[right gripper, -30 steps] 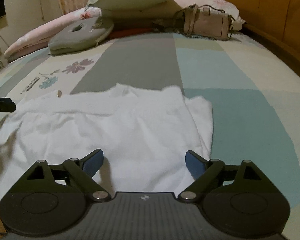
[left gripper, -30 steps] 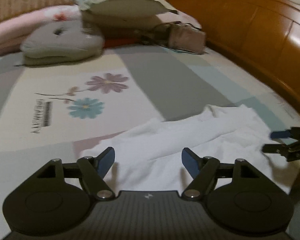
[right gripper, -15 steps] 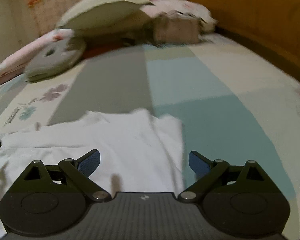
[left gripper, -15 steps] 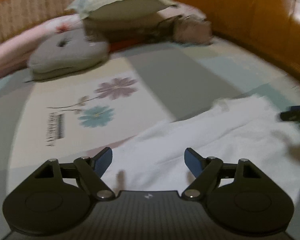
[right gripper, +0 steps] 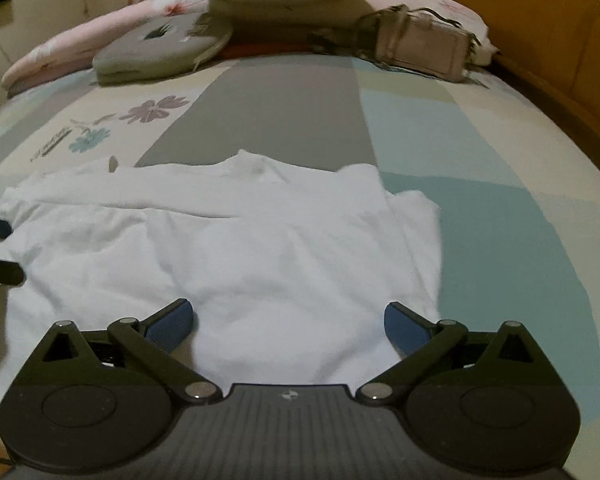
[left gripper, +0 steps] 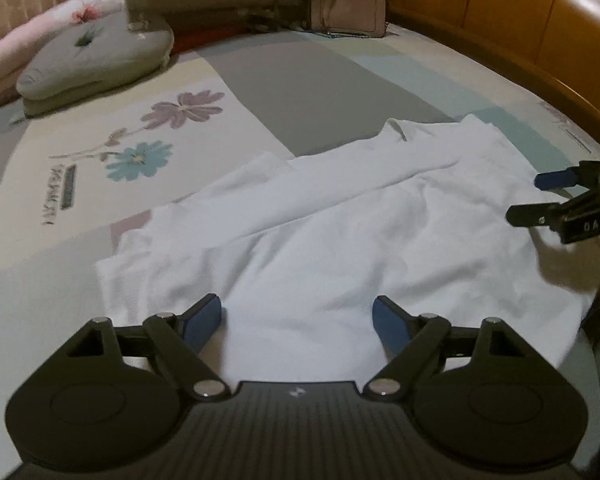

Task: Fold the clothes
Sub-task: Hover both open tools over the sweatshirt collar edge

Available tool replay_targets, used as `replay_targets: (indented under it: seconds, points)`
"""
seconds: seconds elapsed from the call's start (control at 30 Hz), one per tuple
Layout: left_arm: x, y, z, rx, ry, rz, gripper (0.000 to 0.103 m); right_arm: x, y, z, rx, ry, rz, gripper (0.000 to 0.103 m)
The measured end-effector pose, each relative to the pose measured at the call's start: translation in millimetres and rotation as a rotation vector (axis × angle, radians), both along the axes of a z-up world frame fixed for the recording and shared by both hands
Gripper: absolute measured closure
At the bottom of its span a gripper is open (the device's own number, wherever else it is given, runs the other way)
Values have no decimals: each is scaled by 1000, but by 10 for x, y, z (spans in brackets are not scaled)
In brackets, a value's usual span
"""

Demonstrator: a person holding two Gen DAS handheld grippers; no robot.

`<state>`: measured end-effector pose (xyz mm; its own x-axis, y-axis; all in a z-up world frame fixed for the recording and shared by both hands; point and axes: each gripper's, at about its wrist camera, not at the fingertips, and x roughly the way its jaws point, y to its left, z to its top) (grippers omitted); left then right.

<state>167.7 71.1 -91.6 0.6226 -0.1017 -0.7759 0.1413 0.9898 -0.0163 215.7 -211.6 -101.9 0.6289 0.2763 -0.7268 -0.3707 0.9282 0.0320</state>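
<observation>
Lying partly folded on the patterned bedsheet (right gripper: 480, 184): white garment (left gripper: 340, 232), collar toward 12 o'clock. Hovering over its near hem with jaws spread apart, gripping nothing: left gripper (left gripper: 298, 320) and right gripper (right gripper: 288, 322). Resting at 12 o'clock beyond: grey cushion (right gripper: 160, 48), beige handbag (left gripper: 340, 12).

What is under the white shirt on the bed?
The white shirt lies on the patchwork bedsheet, whose grey and teal patches show around its edges. Its sleeves are folded over its own body. Whatever lies beneath the middle is covered by the cloth.
</observation>
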Motion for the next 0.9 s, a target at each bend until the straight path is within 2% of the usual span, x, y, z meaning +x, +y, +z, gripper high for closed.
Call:
replay_targets:
  seconds: [0.23,0.37,0.47,0.67,0.77,0.9]
  points:
    - [-105,35,27,32,7,26,17,-97,48,168,23,4,-8,0]
    - [-165,55,42,50,11,41,17,-176,148,249,4,-15,8,0]
    - [-259,149,54,3,9,71,17,-236,167,301,-7,-21,4,0]
    - [-417,117,227,2,-45,36,16,-303,258,387,48,-14,-1,0]
    - [-433,90,196,-12,-41,15,16,-325,411,368,89,-14,27,0]
    - [-440,161,24,-12,15,50,16,-278,576,153,67,29,19,0]
